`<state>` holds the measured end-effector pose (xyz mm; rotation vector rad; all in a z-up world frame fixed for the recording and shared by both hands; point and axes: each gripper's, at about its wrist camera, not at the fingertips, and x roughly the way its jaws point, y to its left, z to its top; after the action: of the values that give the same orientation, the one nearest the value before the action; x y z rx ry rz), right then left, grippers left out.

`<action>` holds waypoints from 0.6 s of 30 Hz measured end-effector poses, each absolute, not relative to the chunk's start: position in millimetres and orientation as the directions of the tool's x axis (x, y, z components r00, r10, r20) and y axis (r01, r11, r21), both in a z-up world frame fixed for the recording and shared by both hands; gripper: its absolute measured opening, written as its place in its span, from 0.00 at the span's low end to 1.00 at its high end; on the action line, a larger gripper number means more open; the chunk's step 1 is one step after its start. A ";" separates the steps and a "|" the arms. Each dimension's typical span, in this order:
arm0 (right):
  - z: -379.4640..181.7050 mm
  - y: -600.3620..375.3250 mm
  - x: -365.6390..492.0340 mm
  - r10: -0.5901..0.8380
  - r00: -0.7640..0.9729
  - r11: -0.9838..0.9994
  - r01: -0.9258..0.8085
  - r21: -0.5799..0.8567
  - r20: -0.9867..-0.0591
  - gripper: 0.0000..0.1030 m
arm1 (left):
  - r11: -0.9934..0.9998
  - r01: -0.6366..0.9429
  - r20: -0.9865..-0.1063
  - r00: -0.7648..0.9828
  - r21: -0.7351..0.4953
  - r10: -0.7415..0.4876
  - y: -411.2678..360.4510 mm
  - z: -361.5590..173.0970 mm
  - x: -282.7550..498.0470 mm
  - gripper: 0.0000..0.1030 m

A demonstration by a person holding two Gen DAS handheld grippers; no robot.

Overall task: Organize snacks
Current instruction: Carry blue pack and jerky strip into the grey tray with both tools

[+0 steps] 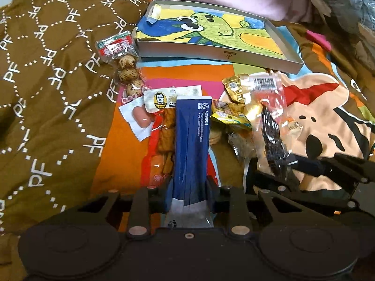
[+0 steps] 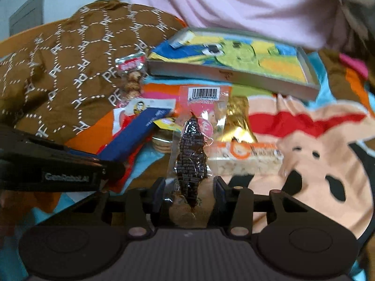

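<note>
Your left camera sits low on the left gripper [image 1: 189, 194] and looks forward and down along its fingers, very close to the snacks on the bed. Your right camera does the same from the right gripper [image 2: 188, 193], a bit more to the right. Both face the flat box [image 1: 288, 61] with the drawing inside, far ahead. Both see the blue packet [image 1: 192, 140] and the clear packet [image 2: 196, 131]. Each camera also sees the other gripper at its edge.
</note>
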<state>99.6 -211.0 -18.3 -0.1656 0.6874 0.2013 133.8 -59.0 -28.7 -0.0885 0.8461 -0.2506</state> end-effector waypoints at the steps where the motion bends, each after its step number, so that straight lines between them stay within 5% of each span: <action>1: -17.0 -209.4 97.7 0.125 0.763 0.966 -0.240 -0.099 -0.634 0.47 | 0.968 0.182 -0.730 0.636 -0.174 -0.251 -58.7 -27.7 132.2 0.28; 18: 18.6 -220.2 80.0 0.131 0.851 0.968 -0.220 -0.120 -0.508 0.47 | 0.968 0.145 -0.682 0.688 -0.204 -0.247 -73.0 -5.1 110.4 0.26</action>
<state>80.0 -220.2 18.6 -0.1767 0.5211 0.1859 110.4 -73.0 -5.1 -0.1379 0.7823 -0.2198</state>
